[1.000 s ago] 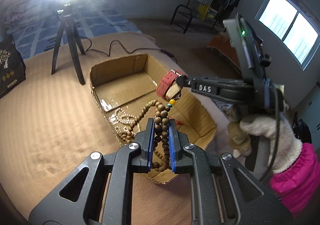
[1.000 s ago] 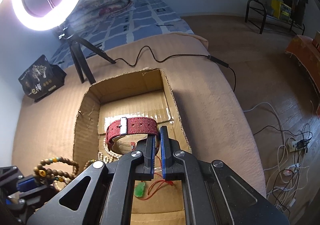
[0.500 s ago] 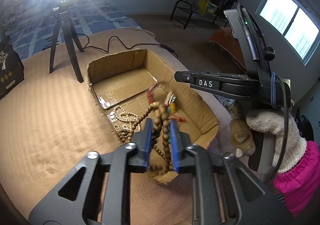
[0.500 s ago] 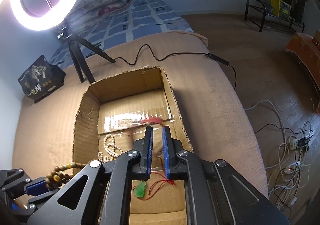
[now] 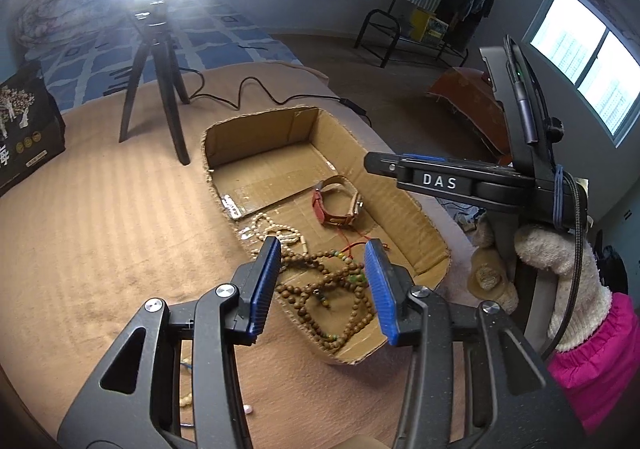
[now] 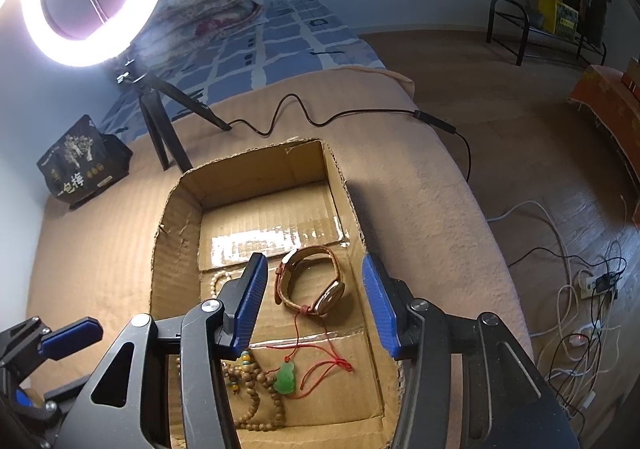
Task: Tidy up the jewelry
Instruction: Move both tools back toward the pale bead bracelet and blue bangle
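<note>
Left gripper (image 5: 323, 285) is spread wide, empty, right above the wooden bead strand (image 5: 328, 289) heaped at the near end of the cardboard box (image 5: 256, 129). Right gripper (image 6: 316, 305) also released; the watch (image 6: 310, 281) lies mid-box between its fingers, red strap curled on edge, green pendant (image 6: 286, 376) nearer you.

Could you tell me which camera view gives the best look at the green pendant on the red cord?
The right wrist view: the green pendant lies unobstructed on the floor of the cardboard box, its red cord plainly traceable. The left wrist view shows only a bit of red cord behind the wooden bead necklace; the pendant itself cannot be made out there.
</note>
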